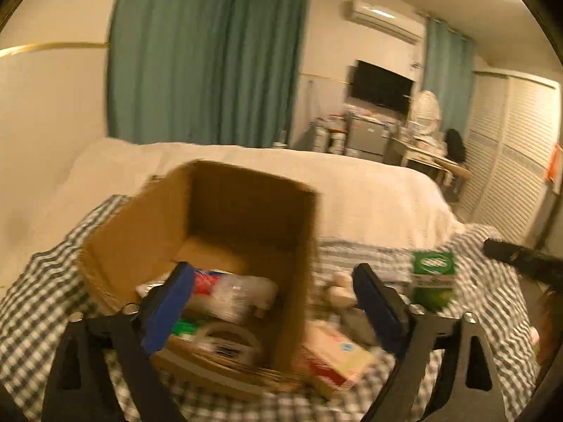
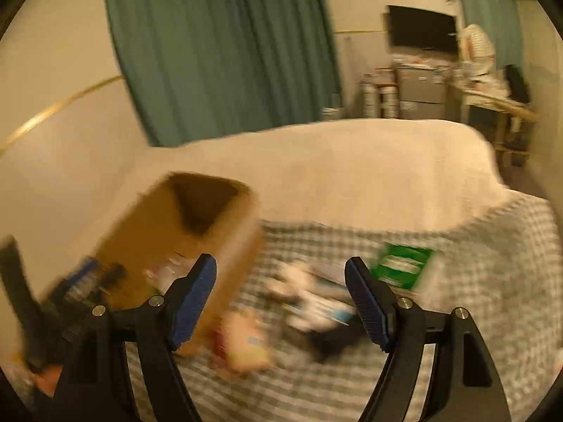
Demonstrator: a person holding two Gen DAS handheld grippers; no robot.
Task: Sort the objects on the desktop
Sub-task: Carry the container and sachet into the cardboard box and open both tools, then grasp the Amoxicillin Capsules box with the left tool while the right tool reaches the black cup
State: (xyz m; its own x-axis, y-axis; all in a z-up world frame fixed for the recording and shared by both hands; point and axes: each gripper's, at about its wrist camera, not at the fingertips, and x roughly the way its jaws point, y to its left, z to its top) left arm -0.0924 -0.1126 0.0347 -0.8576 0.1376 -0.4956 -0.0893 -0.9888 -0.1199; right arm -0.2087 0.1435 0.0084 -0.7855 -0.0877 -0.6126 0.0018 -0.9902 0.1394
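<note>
An open cardboard box (image 1: 147, 232) stands on a checked cloth (image 1: 31, 302); inside lie a clear plastic packet (image 1: 239, 295), a tape roll (image 1: 228, 337) and other small items. My left gripper (image 1: 274, 274) hangs open over the box's near right corner, nothing between its fingers. A red and cream packet (image 1: 334, 358) lies just right of the box, and a green carton (image 1: 432, 277) stands further right. In the right wrist view my right gripper (image 2: 281, 270) is open above blurred small items (image 2: 316, 302) beside the box (image 2: 147, 239), with the green carton (image 2: 404, 263) behind its right finger.
A bed with a cream cover (image 1: 352, 183) lies behind the checked cloth. Green curtains (image 1: 204, 56), a wall television (image 1: 381, 86), a cluttered desk (image 1: 422, 147) and louvred doors (image 1: 510, 161) stand further back. The other gripper's dark body (image 1: 520, 260) shows at the right.
</note>
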